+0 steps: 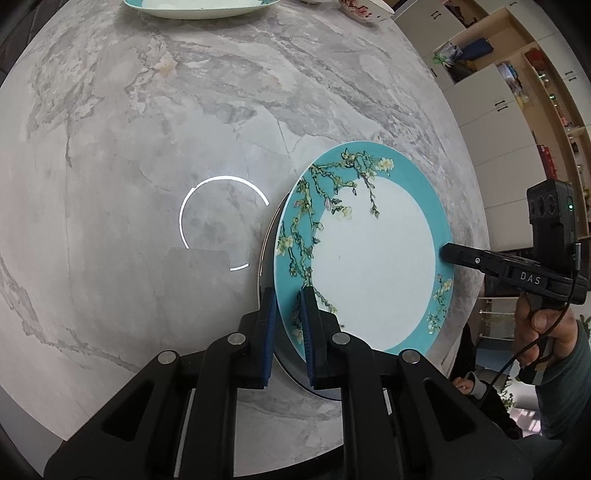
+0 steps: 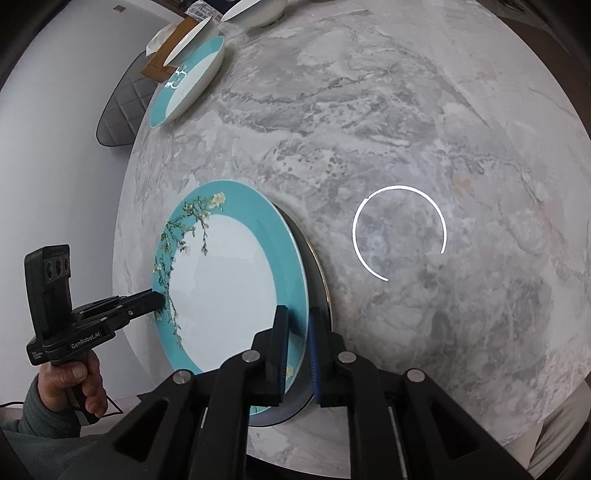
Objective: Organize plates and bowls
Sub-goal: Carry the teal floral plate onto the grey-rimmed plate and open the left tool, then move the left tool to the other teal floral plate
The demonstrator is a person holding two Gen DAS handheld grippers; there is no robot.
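A teal-rimmed plate (image 1: 373, 266) with a white centre and a flowering-branch pattern lies over a dark round disc (image 1: 266, 251) on the marble table (image 1: 147, 147). My left gripper (image 1: 287, 332) is shut on the plate's near rim, one blue-padded finger above it and one below. On the opposite rim my right gripper (image 1: 445, 253) is clamped. In the right wrist view the plate (image 2: 229, 295) has my right gripper (image 2: 298, 350) shut on its right rim. There the left gripper (image 2: 159, 298) bites the far rim by the branch pattern, and the dark disc (image 2: 320, 273) shows beneath.
A second teal deep plate (image 2: 188, 81) sits at the table's far edge, with white bowls (image 2: 255, 14) behind it and a red-patterned bowl (image 1: 362, 11) nearby. A grey chair (image 2: 125, 103) stands past the table edge. Shelves and cabinets (image 1: 517, 92) line the wall.
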